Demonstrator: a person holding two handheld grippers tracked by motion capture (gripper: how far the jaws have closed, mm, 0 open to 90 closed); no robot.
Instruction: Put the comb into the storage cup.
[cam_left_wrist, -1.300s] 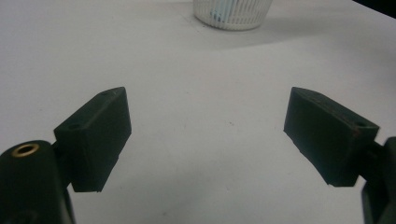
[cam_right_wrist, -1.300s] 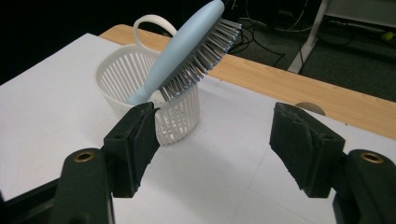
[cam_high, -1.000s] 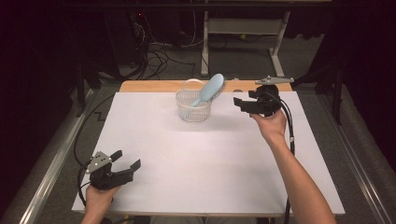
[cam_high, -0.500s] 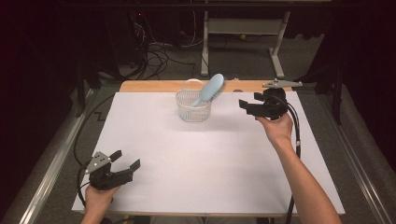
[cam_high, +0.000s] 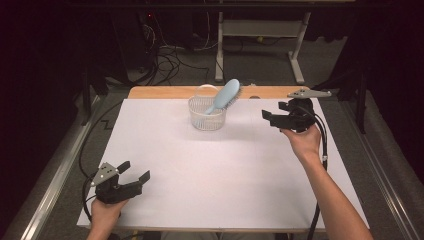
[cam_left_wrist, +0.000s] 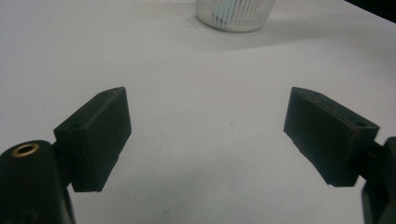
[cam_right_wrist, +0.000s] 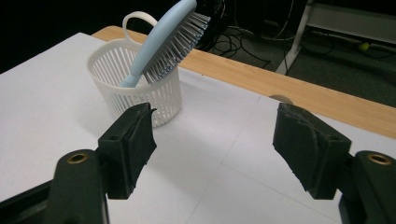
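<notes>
High view: a white sheet-covered table (cam_high: 220, 170) spans most of the frame, with a light wooden strip (cam_high: 165, 92) along its 12 o'clock edge. At 12 o'clock on the sheet stands a white slotted plastic basket (cam_high: 206, 119) holding a pale blue oval hairbrush (cam_high: 225, 95), handle down, head leaning out toward 1 o'clock; the handle's end is hidden behind the slats. The right gripper (cam_high: 270, 117), at 3 o'clock from the basket and apart from it, has its jaws spread with nothing between them, having just opened further. The left gripper (cam_high: 135, 172), at 7 o'clock, is spread too and holds nothing. In the left gripper view, the basket is cut off at the top edge.
</notes>
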